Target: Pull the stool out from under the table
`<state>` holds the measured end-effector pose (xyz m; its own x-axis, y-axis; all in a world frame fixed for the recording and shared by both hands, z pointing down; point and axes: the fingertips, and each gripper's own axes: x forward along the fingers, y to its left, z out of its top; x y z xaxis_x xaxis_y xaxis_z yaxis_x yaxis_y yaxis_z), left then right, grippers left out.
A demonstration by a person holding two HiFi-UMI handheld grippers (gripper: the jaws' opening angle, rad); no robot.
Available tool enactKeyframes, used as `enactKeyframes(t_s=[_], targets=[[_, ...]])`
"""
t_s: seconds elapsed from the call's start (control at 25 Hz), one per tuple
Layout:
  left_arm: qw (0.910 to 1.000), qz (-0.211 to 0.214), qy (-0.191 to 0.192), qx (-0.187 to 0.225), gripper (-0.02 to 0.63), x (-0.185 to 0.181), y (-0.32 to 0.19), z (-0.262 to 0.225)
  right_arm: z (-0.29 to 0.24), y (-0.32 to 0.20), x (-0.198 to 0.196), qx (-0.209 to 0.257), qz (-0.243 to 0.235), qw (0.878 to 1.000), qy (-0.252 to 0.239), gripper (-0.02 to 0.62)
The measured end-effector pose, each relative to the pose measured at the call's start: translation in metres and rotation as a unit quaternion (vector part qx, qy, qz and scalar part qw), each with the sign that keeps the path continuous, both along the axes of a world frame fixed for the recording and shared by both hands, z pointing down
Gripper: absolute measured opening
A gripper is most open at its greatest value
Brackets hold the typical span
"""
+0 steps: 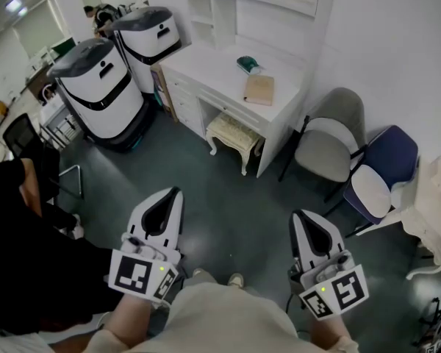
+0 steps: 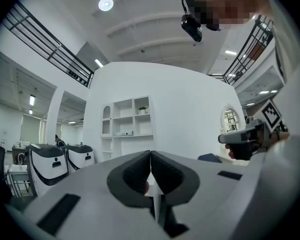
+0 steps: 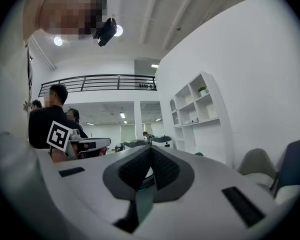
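White robot [image 1: 103, 94], grey chair [image 1: 328, 147], blue chair [image 1: 393, 153]

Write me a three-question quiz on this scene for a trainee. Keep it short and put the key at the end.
1. True or false: the left gripper and the right gripper both have shut, empty jaws.
2. Where is the stool?
A) at the front of the white table, partly tucked into its knee gap
B) between the two grippers
C) on top of the table
3. How many white machines with dark tops stand to the left of the table in the head view?

Key: 1 true; 2 A; 3 two.
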<state>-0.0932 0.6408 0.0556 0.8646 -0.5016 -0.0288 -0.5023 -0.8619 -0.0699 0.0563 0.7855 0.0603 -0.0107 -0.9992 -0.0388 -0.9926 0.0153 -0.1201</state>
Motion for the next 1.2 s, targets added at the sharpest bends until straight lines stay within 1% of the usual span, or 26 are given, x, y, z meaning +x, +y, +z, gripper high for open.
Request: enactKeyframes(t_s=[0.08,0.16,0.2,0.24,0.28,0.48,0.6,0.76,1.0,1.2], targets=[[0.9999,-0.012,0.004,-0.004,0.021,0.000,0.003,0.002,0.001,0.003,0.004,0.005,-0.002,1.000,-0.002,0.021],[0.9996,-0.024,0.014,-0.005,0.023,-0.001,0.003,0.003,0.000,0.006,0.008,0.020,0.000,1.000,-0.011,0.023],[0.9995,-0.025,0.018,-0.006,0.052,0.000,0.003,0.003,0.000,0.007,0.009,0.026,-0.001,1.000,-0.015,0.060],[0.9996,-0.022,0.019,-0.007,0.157,0.001,0.004,0.005,0.001,0.006,0.011,0.029,-0.005,0.999,-0.019,0.177],[0.9997,-0.018,0.017,-0.007,0.251,0.004,0.004,0.007,0.004,0.005,0.013,0.030,-0.008,0.999,-0.020,0.238],[0.9999,-0.012,0.001,0.011,0.258,0.018,-0.003,0.022,0.018,-0.011,0.022,0.028,-0.015,0.999,-0.005,0.270],[0.9999,-0.012,0.005,0.007,0.258,0.022,-0.014,0.035,0.032,-0.025,0.024,0.022,-0.014,1.000,-0.001,0.278],[0.9999,-0.012,0.002,0.008,0.258,0.025,-0.035,0.052,0.048,-0.047,0.030,0.011,0.000,1.000,0.001,0.278],[0.9999,-0.013,-0.004,0.000,0.258,0.032,-0.094,0.063,0.065,-0.107,0.043,-0.008,0.003,1.000,-0.002,0.285],[0.9995,-0.027,-0.009,-0.017,0.258,0.028,-0.163,0.069,0.073,-0.175,0.045,-0.032,-0.004,0.999,-0.005,0.285]])
